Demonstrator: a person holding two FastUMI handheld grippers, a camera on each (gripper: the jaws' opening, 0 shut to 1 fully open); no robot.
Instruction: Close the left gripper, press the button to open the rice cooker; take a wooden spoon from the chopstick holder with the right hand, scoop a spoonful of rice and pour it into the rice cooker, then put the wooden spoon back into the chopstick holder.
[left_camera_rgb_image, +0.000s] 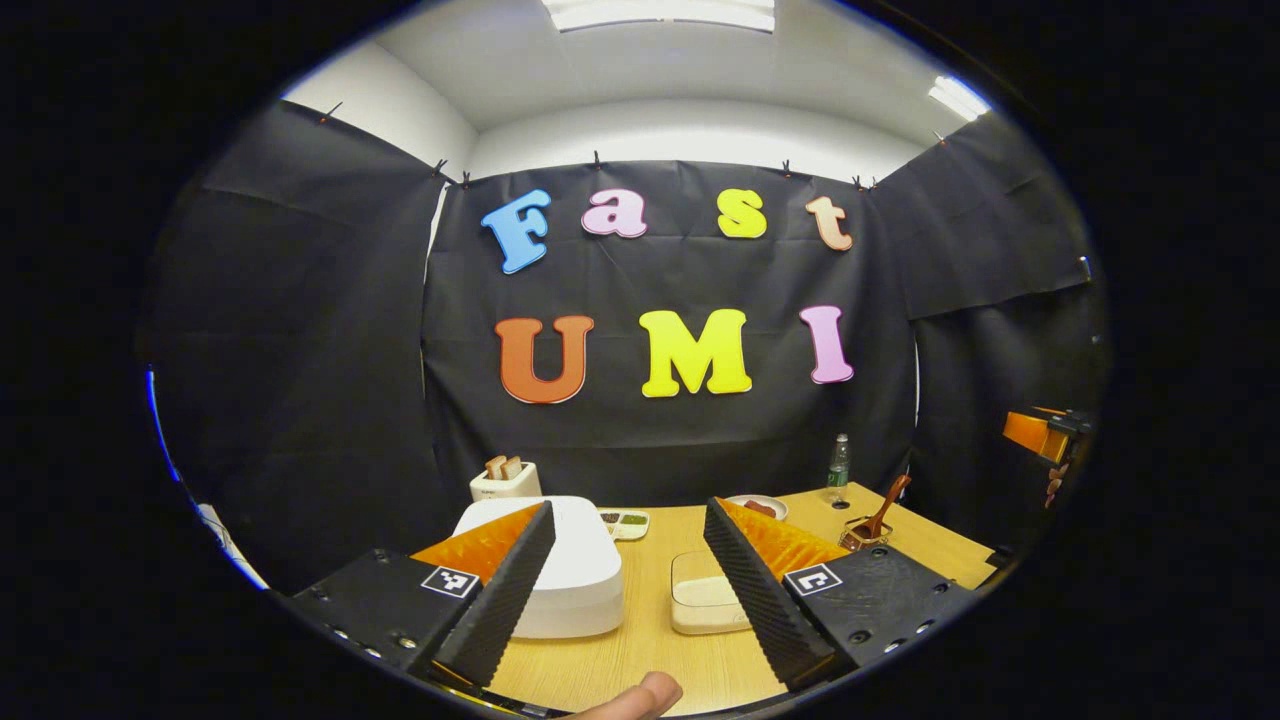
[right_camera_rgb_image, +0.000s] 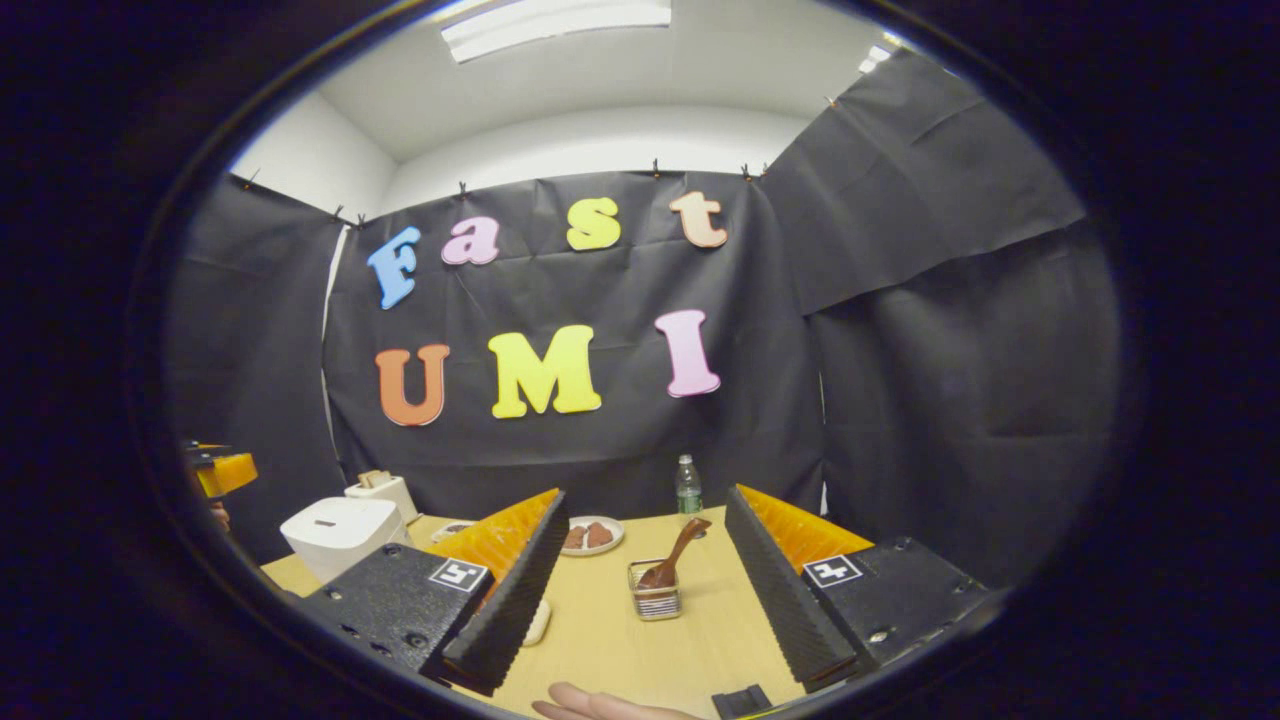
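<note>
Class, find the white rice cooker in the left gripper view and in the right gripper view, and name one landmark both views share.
Left gripper view: the white rice cooker sits low and left of centre, lid shut, partly behind the gripper's own finger.
Right gripper view: it stands at the lower left edge, beside the white toaster.
Shared landmark: the brown wooden spoon standing in its holder on the table.

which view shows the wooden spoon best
The right gripper view: the wooden spoon stands in the chopstick holder near centre, between the fingers. In the left gripper view the spoon is small and off to the right.
</note>
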